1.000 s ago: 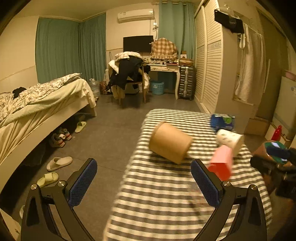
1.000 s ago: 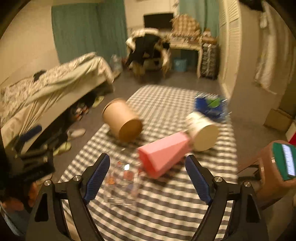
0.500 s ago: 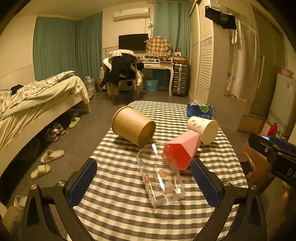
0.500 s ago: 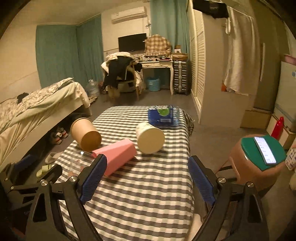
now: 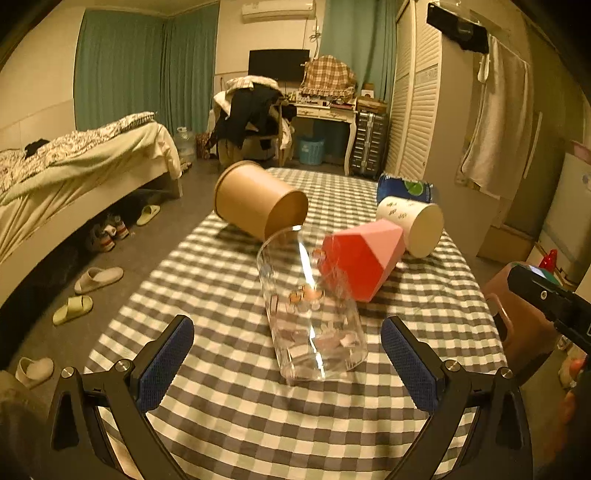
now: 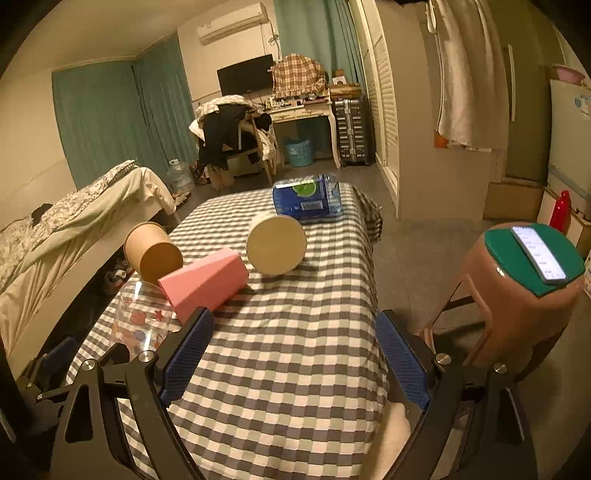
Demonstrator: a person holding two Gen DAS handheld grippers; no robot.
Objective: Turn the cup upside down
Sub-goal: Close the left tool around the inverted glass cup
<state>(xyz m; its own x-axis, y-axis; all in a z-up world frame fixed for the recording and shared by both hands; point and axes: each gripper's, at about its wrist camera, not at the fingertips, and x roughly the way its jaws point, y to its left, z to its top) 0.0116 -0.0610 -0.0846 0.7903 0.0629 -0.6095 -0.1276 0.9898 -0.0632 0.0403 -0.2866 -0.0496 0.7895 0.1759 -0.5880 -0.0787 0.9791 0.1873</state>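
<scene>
Cups on the checked table (image 5: 221, 406): four, all on their sides; both claws (image 5: 287, 358) (image 6: 294, 350) spread, empty.

This is a lived-in bedroom in a home. An unmade bed with cream bedding (image 5: 85, 155) stands along the left wall, slippers and shoes (image 5: 98, 275) scattered on the floor beside it. Teal curtains (image 5: 144, 70) cover the windows, a white air conditioner (image 5: 277, 5) hangs above a black wall television (image 5: 279, 64), and a chair heaped with clothes (image 5: 247, 114) stands near a louvred white wardrobe (image 5: 413, 99).
</scene>
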